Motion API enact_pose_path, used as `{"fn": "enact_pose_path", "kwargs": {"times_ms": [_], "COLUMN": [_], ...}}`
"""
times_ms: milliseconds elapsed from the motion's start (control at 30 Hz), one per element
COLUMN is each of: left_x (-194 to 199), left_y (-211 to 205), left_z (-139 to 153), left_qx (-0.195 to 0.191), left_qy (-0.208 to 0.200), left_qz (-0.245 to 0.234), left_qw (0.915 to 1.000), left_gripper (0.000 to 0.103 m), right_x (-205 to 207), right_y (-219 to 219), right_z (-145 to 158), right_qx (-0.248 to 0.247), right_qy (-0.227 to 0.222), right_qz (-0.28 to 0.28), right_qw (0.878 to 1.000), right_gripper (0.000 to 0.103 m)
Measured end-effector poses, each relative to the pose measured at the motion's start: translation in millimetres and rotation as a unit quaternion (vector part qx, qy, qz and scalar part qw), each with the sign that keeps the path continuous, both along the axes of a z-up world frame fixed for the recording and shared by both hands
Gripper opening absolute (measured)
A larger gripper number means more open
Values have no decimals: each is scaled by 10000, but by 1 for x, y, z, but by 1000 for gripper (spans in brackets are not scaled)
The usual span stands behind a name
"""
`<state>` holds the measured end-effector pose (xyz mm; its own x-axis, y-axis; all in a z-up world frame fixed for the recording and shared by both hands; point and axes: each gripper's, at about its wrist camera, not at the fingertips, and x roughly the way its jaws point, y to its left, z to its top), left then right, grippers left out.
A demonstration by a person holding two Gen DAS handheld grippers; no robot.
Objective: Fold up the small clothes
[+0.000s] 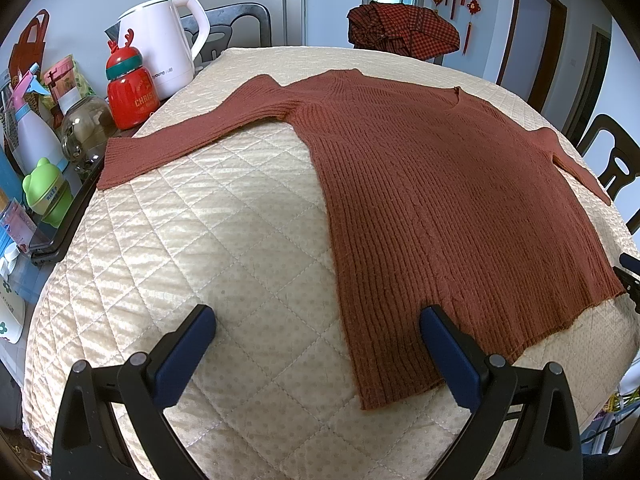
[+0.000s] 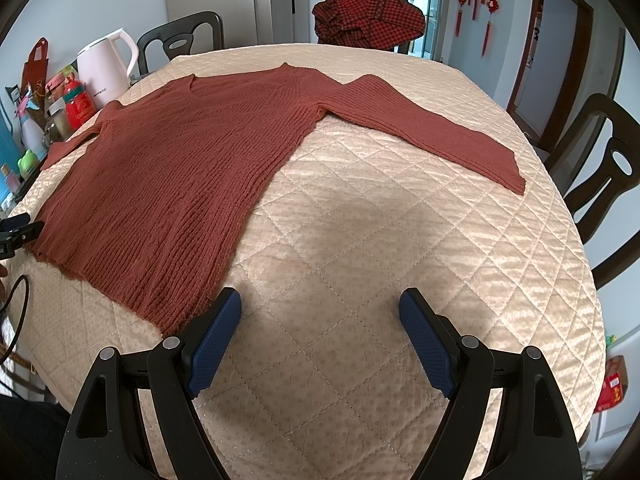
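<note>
Rust knit sweater [image 1: 440, 184]: flat on table [image 2: 380, 240], unfolded. Left gripper [image 1: 318, 330], right gripper [image 2: 320, 312]: jaws apart, empty. Best pinch sleeve cuffs first.

Ribbed knit sweater [image 1: 440, 200], quilted satiny tablecloth [image 1: 220, 240]

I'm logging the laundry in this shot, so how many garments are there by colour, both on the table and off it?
Rust-brown: 1, the knit sweater spread flat on the quilted table cover.
Red-and-black checked: 1 bundle, the checked cloth draped on a chair behind the table; whether it is one garment or several cannot be told.
Total: 2.
</note>
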<state>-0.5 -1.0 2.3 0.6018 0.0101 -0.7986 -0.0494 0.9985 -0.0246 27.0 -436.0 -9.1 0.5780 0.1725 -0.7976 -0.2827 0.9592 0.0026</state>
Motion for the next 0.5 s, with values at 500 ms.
{"fn": "enact_pose_path", "kwargs": {"times_ms": [500], "left_x": [-2], "left_y": [2], "left_z": [0], "left_qx": [-13], "left_qy": [-11], "left_qz": [-17], "left_qw": [10000], "left_gripper": [103], "right_x": [2], "right_y": [3], "right_z": [-1], "right_qx": [-17], "right_qy": [61], "right_qz": [-49], "right_qw": [10000], "right_gripper": [81]}}
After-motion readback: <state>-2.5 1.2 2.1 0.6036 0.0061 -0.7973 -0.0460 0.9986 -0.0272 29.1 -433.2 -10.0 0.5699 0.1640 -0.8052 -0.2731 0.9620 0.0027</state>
